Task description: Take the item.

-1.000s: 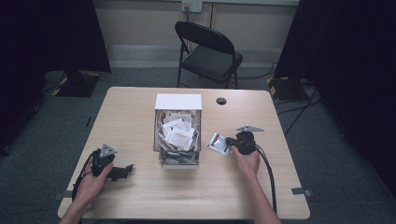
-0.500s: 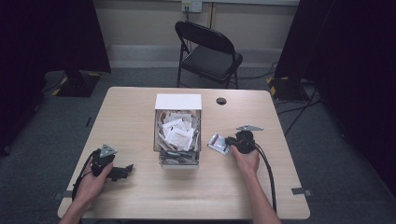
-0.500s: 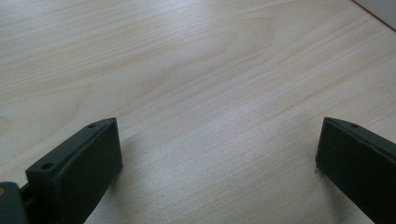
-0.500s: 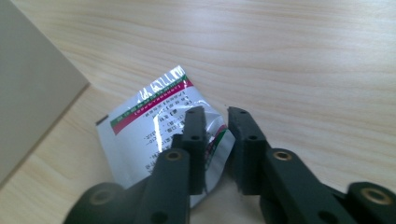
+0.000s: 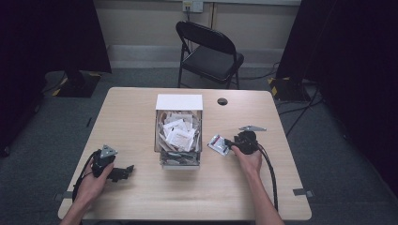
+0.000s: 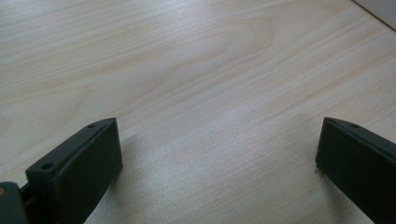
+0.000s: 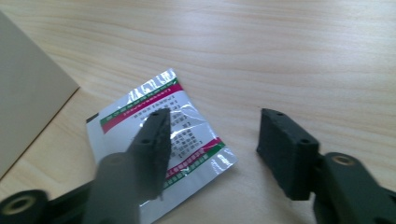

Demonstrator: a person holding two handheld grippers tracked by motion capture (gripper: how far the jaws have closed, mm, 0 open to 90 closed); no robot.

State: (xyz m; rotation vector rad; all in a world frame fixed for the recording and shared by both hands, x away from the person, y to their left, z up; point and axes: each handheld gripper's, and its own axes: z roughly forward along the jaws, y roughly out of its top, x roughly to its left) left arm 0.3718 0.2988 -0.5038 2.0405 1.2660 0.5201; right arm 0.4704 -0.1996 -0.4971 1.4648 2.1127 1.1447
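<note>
While the left gripper [image 5: 123,172] rests wide open on bare tabletop [image 6: 196,70], the right gripper [image 7: 212,149], jaws just opened, stands over a foil sachet [image 7: 154,140] lying flat (released, unpinched) beside the clear sachet-filled box [image 5: 178,136].

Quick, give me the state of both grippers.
Left gripper: open, nothing between its fingers, over bare table.
Right gripper: open, fingers have just been opening; the foil packet lies released on the table.

packet [image 5: 218,144] flat on table [image 5: 281,187], just right of box [image 5: 179,131]; sachets in box
</note>
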